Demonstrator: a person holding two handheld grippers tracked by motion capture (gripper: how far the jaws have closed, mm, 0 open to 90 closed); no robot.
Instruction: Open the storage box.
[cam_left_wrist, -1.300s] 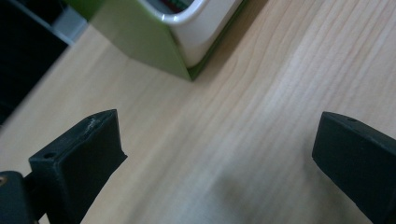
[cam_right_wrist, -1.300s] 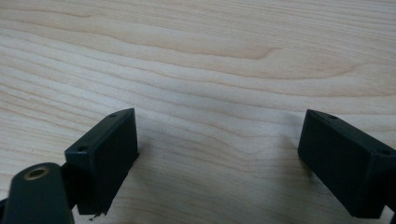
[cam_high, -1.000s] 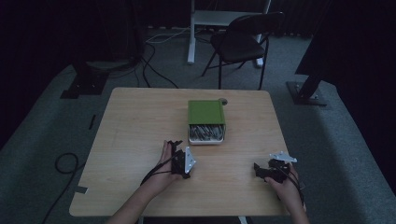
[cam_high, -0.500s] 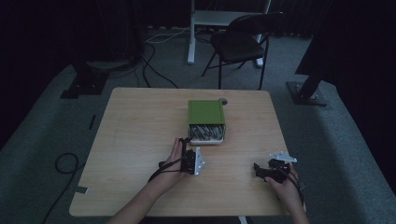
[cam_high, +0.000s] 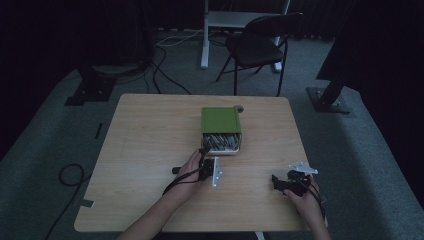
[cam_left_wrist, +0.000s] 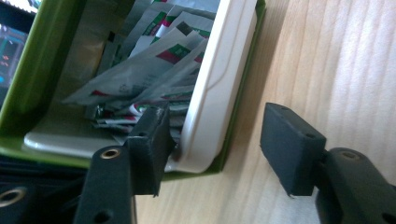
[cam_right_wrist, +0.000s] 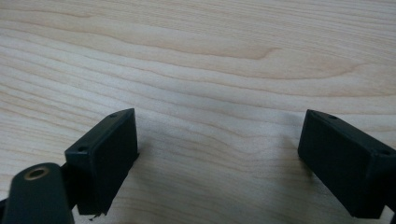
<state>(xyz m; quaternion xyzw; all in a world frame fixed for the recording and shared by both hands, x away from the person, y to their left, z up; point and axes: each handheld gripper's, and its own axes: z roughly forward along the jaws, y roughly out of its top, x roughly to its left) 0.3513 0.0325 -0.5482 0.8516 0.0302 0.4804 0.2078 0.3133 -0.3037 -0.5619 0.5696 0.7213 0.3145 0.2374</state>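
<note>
Left tongs (cam_left_wrist: 212, 149) gaping at green box (cam_high: 220, 121), packets (cam_left_wrist: 144, 70) probably sachets

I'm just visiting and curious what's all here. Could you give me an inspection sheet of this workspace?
Surface: light wooden table, mostly bare.
Job's things: green box lying open toward the person, with a white inner tray full of paper sachets.
Clutter: small grey item behind the box, too small to identify.
Grippers: left claw open at the box's mouth, astride the tray's wall; right claw open, over bare wood.
Cables: black cables on the floor.
Surroundings: folding chair, dark stands, grey carpet.
</note>
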